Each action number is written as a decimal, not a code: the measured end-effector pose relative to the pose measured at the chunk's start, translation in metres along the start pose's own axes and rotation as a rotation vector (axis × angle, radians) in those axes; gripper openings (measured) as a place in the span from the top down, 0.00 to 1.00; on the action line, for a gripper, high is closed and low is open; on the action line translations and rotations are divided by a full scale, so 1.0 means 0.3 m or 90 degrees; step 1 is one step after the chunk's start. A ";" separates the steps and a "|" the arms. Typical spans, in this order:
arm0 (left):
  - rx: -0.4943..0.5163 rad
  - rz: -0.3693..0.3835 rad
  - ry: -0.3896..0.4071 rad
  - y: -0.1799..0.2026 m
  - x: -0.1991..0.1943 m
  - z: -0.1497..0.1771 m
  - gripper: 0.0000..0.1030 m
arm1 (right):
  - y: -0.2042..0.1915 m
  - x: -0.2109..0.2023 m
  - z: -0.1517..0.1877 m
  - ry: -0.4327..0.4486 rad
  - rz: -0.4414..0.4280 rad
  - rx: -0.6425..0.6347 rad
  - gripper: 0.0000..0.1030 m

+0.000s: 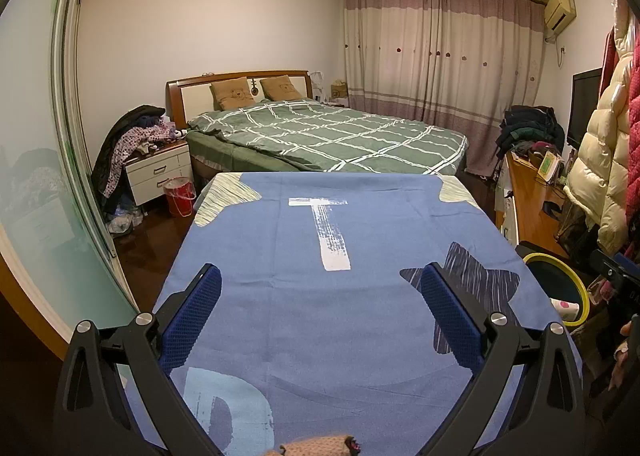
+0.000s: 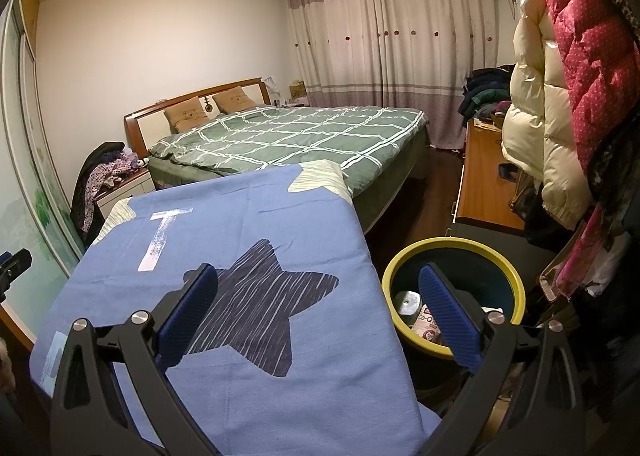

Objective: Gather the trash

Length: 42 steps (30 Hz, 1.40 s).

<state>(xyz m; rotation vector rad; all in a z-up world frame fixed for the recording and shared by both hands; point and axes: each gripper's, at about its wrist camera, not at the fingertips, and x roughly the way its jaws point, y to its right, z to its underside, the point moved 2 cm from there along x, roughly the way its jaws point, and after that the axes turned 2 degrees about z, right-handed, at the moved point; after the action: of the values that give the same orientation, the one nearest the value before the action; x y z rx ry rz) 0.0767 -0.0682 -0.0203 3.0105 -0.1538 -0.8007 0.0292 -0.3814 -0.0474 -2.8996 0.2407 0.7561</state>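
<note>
1. We hold our left gripper (image 1: 320, 288) above the blue cloth-covered table (image 1: 304, 320), its blue fingers (image 1: 192, 316) spread wide and empty.
2. Our right gripper (image 2: 318, 298) is also spread wide, empty, over the table's right edge.
3. The yellow-rimmed bin (image 2: 516, 288) stands just beside the table, with trash (image 2: 428, 324) lying inside.

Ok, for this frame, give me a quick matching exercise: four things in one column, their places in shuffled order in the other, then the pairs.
Things:
1. trash bin
2. bucket
3. air conditioner
4. star print

Places:
A. high on the wall by the curtain
B. on the blue cloth
C. on the floor right of the cloth-covered table
D. on the floor beside the nightstand

Pairs: 1-C, 2-D, 3-A, 4-B
</note>
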 end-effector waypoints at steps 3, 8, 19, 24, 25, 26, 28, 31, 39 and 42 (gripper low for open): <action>0.003 0.001 -0.001 0.004 0.004 0.002 0.05 | -0.005 0.003 0.006 -0.001 -0.001 0.001 0.07; 0.006 0.004 -0.002 0.006 0.011 0.008 0.05 | -0.005 0.004 0.007 -0.002 0.000 0.001 0.07; 0.005 0.011 -0.004 0.006 0.013 0.006 0.05 | -0.017 0.007 0.008 -0.004 -0.002 0.002 0.07; 0.011 0.019 -0.004 0.009 0.017 0.009 0.05 | -0.011 0.008 0.005 -0.004 -0.002 0.002 0.07; 0.012 0.020 -0.004 0.007 0.019 0.008 0.05 | -0.016 0.007 0.008 -0.004 -0.002 0.002 0.07; 0.012 0.021 -0.005 0.006 0.021 0.010 0.05 | -0.016 0.007 0.007 -0.004 -0.002 0.002 0.07; 0.011 0.021 -0.005 0.008 0.020 0.009 0.05 | -0.010 0.008 0.004 -0.004 -0.002 0.002 0.07; 0.013 0.018 -0.005 0.008 0.021 0.010 0.05 | -0.010 0.009 0.004 -0.005 -0.002 0.003 0.07; 0.014 0.019 -0.005 0.006 0.025 0.007 0.05 | -0.013 0.008 0.005 -0.005 -0.002 0.002 0.07; 0.014 0.019 -0.006 0.005 0.027 0.008 0.05 | -0.013 0.009 0.004 -0.005 -0.002 0.002 0.07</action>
<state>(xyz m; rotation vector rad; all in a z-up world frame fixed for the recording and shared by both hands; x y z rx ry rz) 0.0822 -0.0706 -0.0262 3.0168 -0.2086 -0.8163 0.0316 -0.3776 -0.0494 -2.8922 0.2373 0.7659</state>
